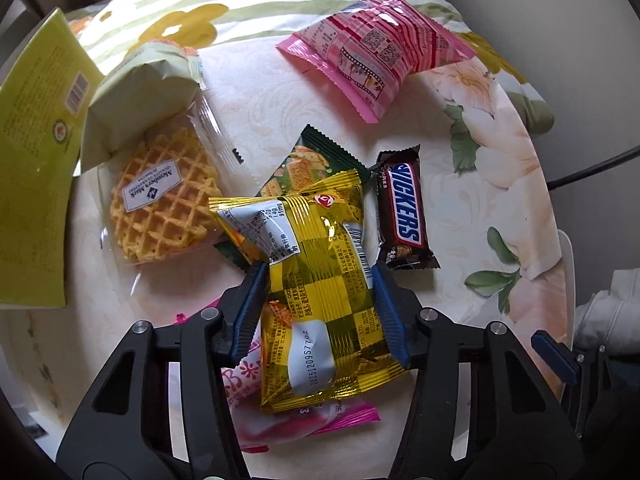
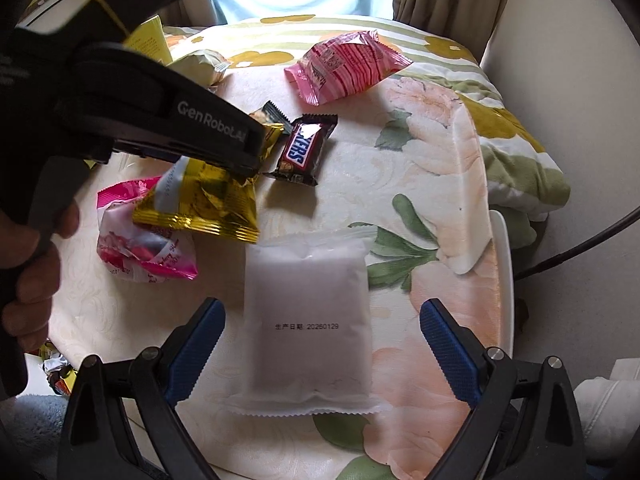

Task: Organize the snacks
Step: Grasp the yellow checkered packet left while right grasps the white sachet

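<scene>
Left gripper clamps the gold foil packet across its middle, blue pads pressing both long edges; packet sits at the near centre of the table, overlapping a pink-and-white wrapper beneath. Judged light, puffy and crinkly, foil likely slippery, contents probably crushable, so a mid-body hold with gentle squeeze suits it. Gold and olive checked print, white date patch. Right gripper stands open, jaws either side of a white frosted sachet, not touching. Farther out: Snickers bar just right, green packet under the gold one, waffle left, pink packet far
</scene>
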`<state>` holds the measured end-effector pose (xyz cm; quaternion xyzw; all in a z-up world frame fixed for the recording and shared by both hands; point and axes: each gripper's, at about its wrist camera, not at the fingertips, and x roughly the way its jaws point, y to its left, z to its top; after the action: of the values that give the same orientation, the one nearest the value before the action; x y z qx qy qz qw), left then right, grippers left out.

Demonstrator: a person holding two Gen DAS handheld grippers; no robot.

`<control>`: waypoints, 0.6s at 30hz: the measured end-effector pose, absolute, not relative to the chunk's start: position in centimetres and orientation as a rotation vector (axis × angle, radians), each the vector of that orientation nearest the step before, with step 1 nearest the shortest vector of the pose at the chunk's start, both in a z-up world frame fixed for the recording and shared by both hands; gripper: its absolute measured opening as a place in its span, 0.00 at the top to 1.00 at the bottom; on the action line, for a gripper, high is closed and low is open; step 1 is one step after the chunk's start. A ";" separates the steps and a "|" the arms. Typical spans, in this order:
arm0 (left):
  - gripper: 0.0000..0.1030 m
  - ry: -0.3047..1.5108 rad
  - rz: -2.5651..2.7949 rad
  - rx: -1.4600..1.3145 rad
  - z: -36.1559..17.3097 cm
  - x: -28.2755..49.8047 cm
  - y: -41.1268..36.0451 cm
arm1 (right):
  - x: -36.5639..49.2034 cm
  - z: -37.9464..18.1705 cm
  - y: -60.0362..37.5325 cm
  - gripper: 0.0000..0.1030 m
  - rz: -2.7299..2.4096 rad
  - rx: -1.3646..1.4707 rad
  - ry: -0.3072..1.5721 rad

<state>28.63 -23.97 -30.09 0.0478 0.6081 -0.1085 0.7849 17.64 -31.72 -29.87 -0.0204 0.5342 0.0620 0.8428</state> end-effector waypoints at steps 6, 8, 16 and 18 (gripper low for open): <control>0.58 1.295 -0.235 0.086 -29.9 28.3 -23.6 | 17.8 -30.3 -31.4 0.06 0.127 -0.045 1.133; 0.59 1.291 -0.238 0.078 -29.7 28.2 -23.3 | 17.9 -30.5 -31.3 0.10 0.127 -0.044 1.140; 0.60 1.269 -0.232 0.059 -29.0 28.1 -22.5 | 17.8 -31.2 -30.8 0.42 0.132 -0.048 1.159; 0.61 1.270 -0.231 0.056 -28.9 28.2 -22.3 | 17.8 -31.2 -30.7 0.42 0.130 -0.050 1.158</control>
<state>28.19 -22.31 -28.91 0.0260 0.5916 -0.1077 0.7986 17.76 -30.71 -31.19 -0.0238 0.5467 0.0611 0.8347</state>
